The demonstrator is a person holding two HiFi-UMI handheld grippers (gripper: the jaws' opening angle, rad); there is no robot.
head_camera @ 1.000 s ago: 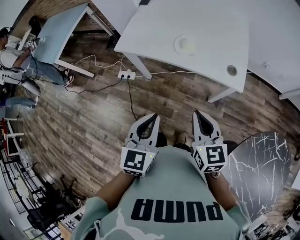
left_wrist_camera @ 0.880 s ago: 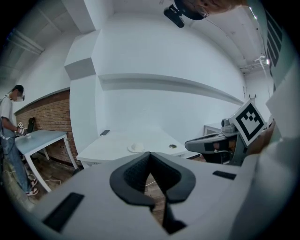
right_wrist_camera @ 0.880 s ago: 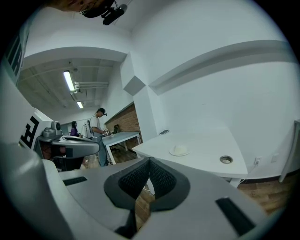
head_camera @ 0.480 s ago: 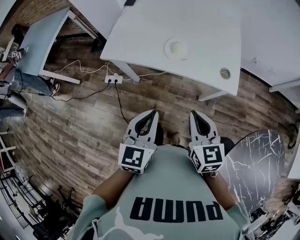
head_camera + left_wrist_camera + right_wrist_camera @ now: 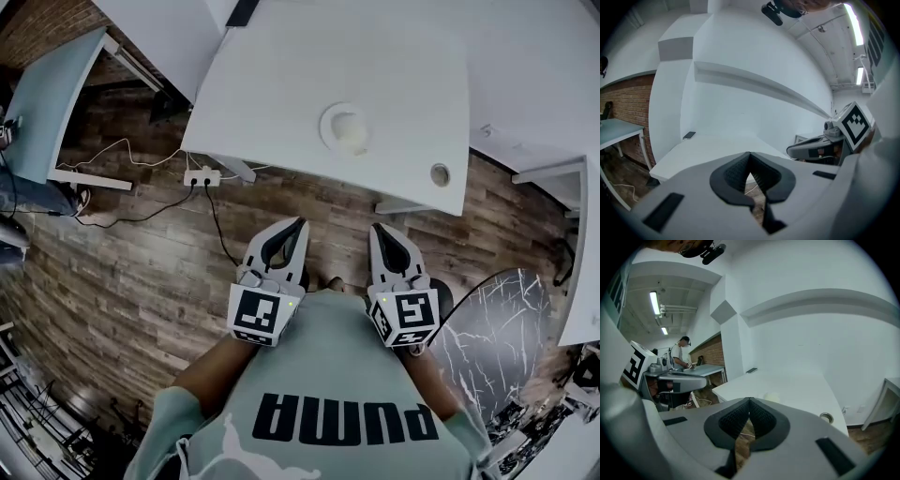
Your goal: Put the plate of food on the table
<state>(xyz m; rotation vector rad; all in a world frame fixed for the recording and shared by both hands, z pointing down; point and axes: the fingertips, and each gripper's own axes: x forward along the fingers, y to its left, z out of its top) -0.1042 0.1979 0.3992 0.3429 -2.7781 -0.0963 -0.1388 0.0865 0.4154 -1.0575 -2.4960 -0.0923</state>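
A: Where's the plate of food point(image 5: 345, 128)?
B: On the white table point(image 5: 281, 103) ahead of the person point(image 5: 347, 394), about mid-top and nearer the front edge. It's well apart from both grippers.
A: Which way does it point? Long axis?
B: It's round and lies flat, open side up, so there's no long axis to call. There's a pale lump of food in the middle, can't tell what.
A: And the left gripper point(image 5: 300, 223)?
B: Held low by the chest over the wood floor point(image 5: 141, 272), tips toward the table. Jaws closed tip to tip, nothing between them.
A: And the right gripper point(image 5: 378, 228)?
B: Same: jaws pressed together, empty. It's just beside the left one and points the same way.
A: Anything else on the table?
B: A cable grommet point(image 5: 439, 174) near the front right corner, right of the plate. A dark flat thing point(image 5: 242, 11) at the far edge, maybe a phone.
A: Floor?
B: A power strip point(image 5: 201, 175) with cables by the table's left side. A marbled round table point(image 5: 497, 323) on the person's right.
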